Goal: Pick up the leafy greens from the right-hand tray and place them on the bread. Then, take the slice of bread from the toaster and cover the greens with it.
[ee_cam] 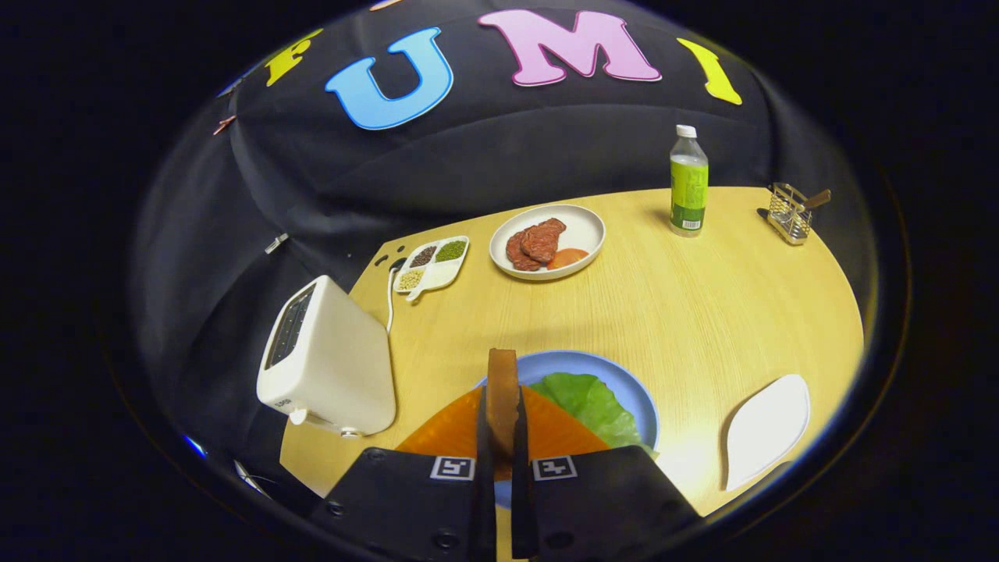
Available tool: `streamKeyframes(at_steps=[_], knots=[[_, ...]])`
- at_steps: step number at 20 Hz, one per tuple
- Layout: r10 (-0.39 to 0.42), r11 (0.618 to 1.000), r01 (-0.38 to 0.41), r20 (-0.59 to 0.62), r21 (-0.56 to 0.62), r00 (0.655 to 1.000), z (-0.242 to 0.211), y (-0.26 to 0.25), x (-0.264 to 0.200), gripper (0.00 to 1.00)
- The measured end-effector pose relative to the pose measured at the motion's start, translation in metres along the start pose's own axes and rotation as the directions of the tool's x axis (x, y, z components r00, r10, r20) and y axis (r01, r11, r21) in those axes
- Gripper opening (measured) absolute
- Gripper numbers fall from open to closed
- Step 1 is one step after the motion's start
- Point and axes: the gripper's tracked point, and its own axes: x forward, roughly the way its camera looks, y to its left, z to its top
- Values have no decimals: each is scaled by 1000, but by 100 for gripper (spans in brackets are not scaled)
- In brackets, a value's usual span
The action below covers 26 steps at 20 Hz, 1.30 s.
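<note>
The fingers (503,425) squeeze a slice of bread (503,390) between them. The slice stands up on its edge, and we see its thin brown side. Both fingers press on it, one on each side.

Right under the slice is a blue plate (616,375). It sits near the front edge of the table (702,312). On the plate lies a flat orange-brown piece (558,429), which may be the other bread, but it is hard to be sure. The leafy greens (597,402) lie on the plate too, just to the right of the held slice. They touch the orange-brown piece and may lie partly on it.

A white toaster (328,363) stands at the front left corner of the table, just beside the blue plate. Its cord (389,300) runs back along the left edge.

An empty white tray (769,429) lies near the front right edge, well apart from the blue plate.

Farther back, a round white plate (581,230) holds dark red meat (535,242) and something orange (568,257). To its left, near the left edge, is a small white dish (449,273) with beans or seeds in its parts. A bottle (688,183) with a green label stands near the back edge. A wire rack (788,212) sits at the back right corner.
</note>
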Motion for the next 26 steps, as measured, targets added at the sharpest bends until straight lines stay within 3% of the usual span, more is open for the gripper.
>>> streamKeyframes(at_steps=[8, 12, 19, 26], knots=[[-44, 999, 46, -55, 27, 997, -16, -48, 11, 17], [-59, 998, 62, -109, 19, 992, -27, -64, 21, 30], [-91, 996, 85, -182, -38, 979, -43, -78, 26, 67], [-67, 994, 61, -72, -86, 995, -16, -70, 3, 80]])
